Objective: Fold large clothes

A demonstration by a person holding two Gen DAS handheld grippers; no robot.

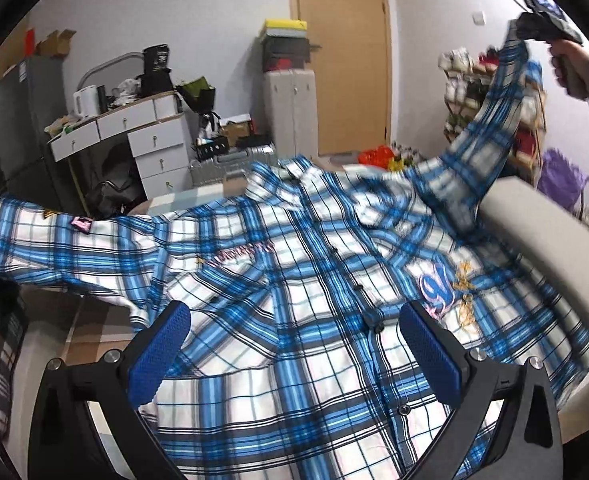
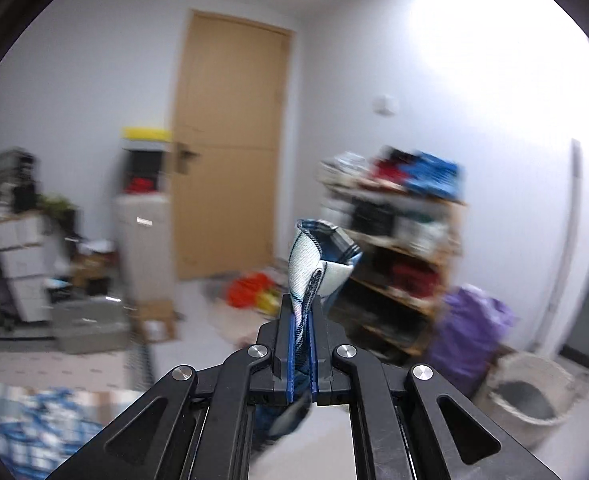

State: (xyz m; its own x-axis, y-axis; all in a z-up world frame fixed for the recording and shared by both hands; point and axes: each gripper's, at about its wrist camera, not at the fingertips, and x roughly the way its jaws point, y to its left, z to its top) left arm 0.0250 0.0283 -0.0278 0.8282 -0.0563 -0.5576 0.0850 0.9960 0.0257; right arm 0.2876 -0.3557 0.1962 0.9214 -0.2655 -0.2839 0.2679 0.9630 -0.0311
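Blue and white check shirt (image 1: 294,280) spread front side up on the table (image 1: 550,216), buttons down the middle, collar at the far end. Left sleeve (image 1: 46,228) hanging out past the table edge. Right sleeve (image 1: 490,120) lifted high in the air, cuff (image 2: 318,256) pinched tight in the right gripper (image 2: 302,344), fingers closed on the cloth. Held up by a hand (image 1: 570,64) near the shelf. Left gripper (image 1: 294,344) low over the shirt's middle, blue fingers (image 1: 158,356) wide open, holding nothing, not pressing on the cloth as far as can be seen.

Probably the start of a sleeve fold: sleeve raised, ready to be laid across the chest.

What could go wrong:

- Only a small bit of cuff in the grip. Quick pull, and out it slips, sleeve flopping down in a heap.
- Nothing pinning the body down. Hard tug on the sleeve, and the whole shirt slides or bunches toward the right side.
- Left sleeve already off the edge. More sliding, and its weight could drag the shirt off the table.
- Sleeve twisted while in the air, so a lumpy, crooked fold when laid down.
- Open left fingers close to the buttons; easy to snag the front and wrinkle it.

Best bet: slow move, cloth kept flat.
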